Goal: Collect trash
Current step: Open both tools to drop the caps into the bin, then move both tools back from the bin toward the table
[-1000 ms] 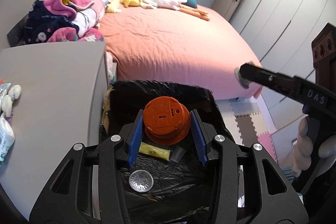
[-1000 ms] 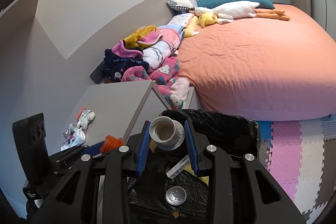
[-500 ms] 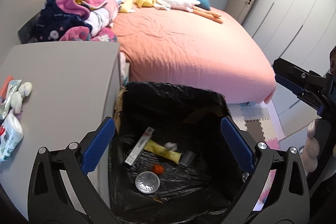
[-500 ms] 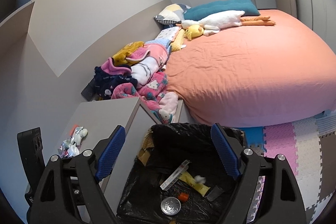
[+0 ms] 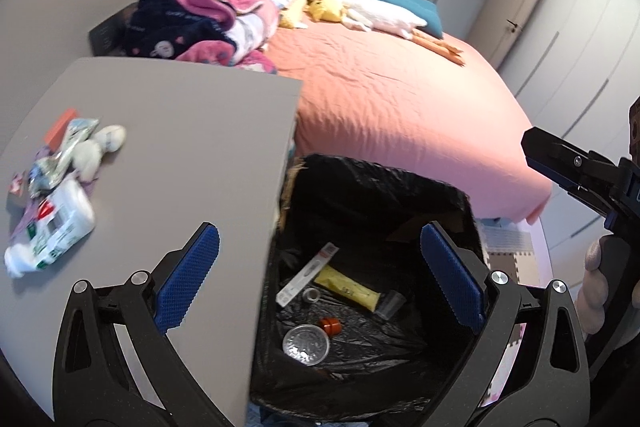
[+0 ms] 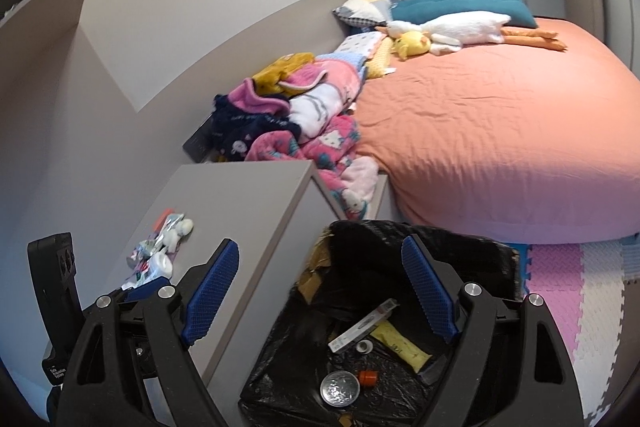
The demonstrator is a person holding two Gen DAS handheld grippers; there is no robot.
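Observation:
A bin with a black liner (image 5: 380, 175) stands beside the grey table (image 5: 180, 131). In it lie an orange cap (image 5: 331, 325), a small white cap (image 5: 311, 294), a yellow tube (image 5: 348, 287), a flat white box (image 5: 308, 273) and a silver lid (image 5: 306, 339). My left gripper (image 5: 318, 231) hangs open and holds nothing, straddling the table edge and the bin. My right gripper (image 6: 320, 243) is open too, above the bin (image 6: 420, 231), with the orange cap (image 6: 368, 377) far below. More trash (image 5: 52, 227) lies on the table's left: a white pack, wrappers and tissue balls (image 5: 100, 143).
A bed with an orange sheet (image 5: 400, 107) lies behind the bin, with a heap of clothes (image 5: 200, 23) and soft toys at its head. Foam floor mats (image 6: 560, 287) lie to the right. A hand (image 5: 596, 287) holds the right gripper at the frame's edge.
Both grippers have opened; the orange cap and the white cap they held now lie in the bin. Both views have shifted so that more of the table shows.

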